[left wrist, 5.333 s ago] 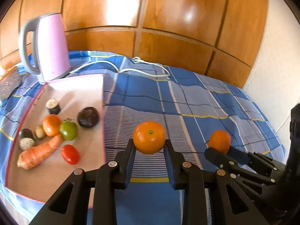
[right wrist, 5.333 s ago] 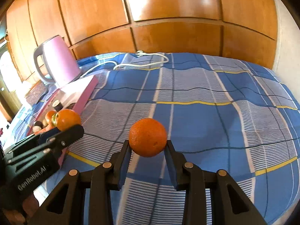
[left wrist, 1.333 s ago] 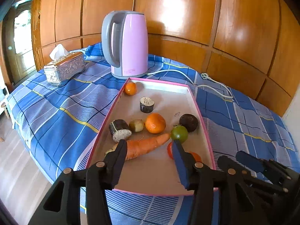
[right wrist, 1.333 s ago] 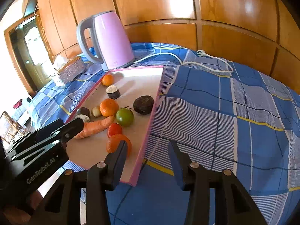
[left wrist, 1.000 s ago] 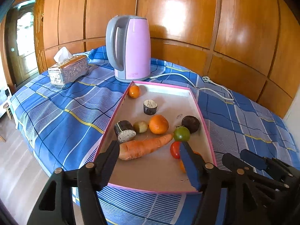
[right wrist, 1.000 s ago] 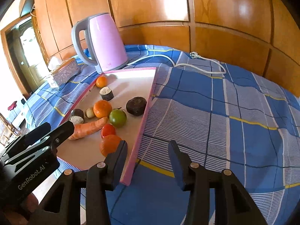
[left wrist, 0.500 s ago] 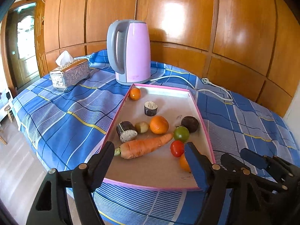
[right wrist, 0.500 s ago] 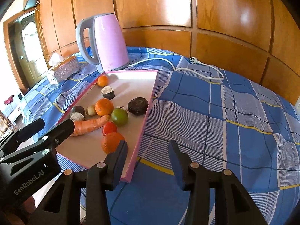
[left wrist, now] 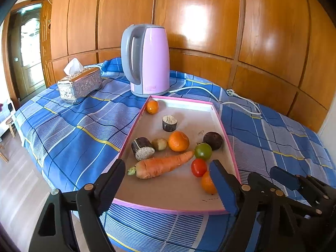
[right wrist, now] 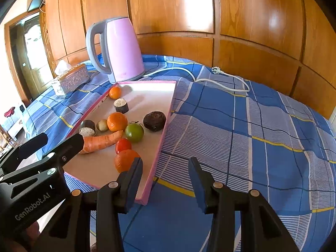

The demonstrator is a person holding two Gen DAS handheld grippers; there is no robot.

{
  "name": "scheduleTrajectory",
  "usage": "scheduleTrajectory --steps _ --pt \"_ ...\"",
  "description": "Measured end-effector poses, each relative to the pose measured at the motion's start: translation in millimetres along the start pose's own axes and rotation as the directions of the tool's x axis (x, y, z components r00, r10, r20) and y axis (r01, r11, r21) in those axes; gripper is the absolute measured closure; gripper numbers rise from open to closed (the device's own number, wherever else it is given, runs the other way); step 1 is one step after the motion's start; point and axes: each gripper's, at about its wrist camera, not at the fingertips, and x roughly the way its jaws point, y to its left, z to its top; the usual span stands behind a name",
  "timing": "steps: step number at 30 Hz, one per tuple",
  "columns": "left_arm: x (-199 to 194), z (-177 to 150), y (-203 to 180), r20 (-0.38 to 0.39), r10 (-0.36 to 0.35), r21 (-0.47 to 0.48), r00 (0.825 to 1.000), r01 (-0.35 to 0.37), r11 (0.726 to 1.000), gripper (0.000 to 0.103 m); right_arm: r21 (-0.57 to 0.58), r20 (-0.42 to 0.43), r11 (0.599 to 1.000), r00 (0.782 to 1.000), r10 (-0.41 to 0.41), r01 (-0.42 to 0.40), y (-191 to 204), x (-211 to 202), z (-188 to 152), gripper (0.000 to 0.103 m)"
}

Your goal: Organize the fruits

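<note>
Over the near end of the pink tray (left wrist: 229, 145), left wrist view: left gripper (left wrist: 168, 178) is hovering with jaws spread wide, holding nothing. Carrot (left wrist: 161, 166) is lying inside the tray, long axis running near-left to far-right, tip toward the green tomato (left wrist: 203, 151).

Right wrist view: right gripper (right wrist: 166, 176) is hanging open and empty above the tray's near corner, an orange (right wrist: 124, 160) lying just beside its left finger. Carrot (right wrist: 100, 141) tip is pointing right.
</note>
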Motion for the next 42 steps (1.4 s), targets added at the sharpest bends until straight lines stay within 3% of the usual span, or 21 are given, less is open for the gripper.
scheduleTrajectory --steps 42 --pt "-0.1 -4.4 -5.8 -0.009 0.005 0.005 1.000 -0.005 1.000 0.016 0.002 -0.010 1.000 1.000 0.003 -0.002 -0.1 2.2 -3.1 0.057"
